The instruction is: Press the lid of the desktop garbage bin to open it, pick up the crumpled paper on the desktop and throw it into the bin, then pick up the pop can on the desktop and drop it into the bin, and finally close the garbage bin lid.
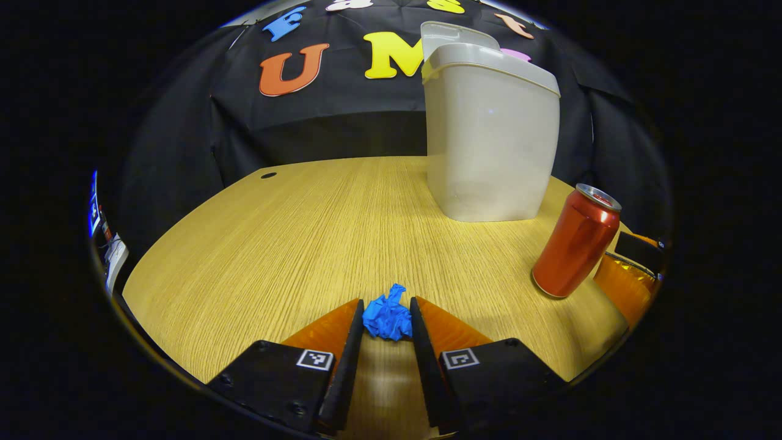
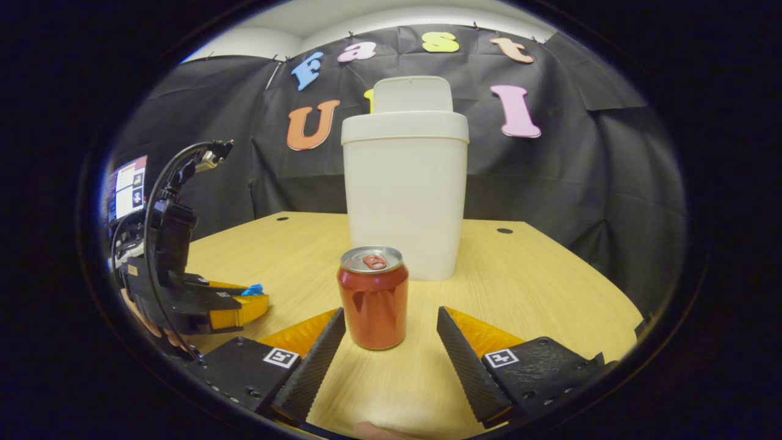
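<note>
pop can (image 2: 373, 297): standing upright, long axis vertical
left gripper (image 1: 386, 319): clamping crumpled paper (image 1: 387, 315)
right gripper (image 2: 391, 330): holding fingers apart

- Garbage bin (image 2: 403, 195): pale, tall, upright at the desk's far side, lid (image 2: 412, 93) flipped up.
- Crumpled paper (image 1: 387, 316): blue wad on the desk.
- Pop can (image 2: 373, 297): red, upright, near the bin's front.
</note>
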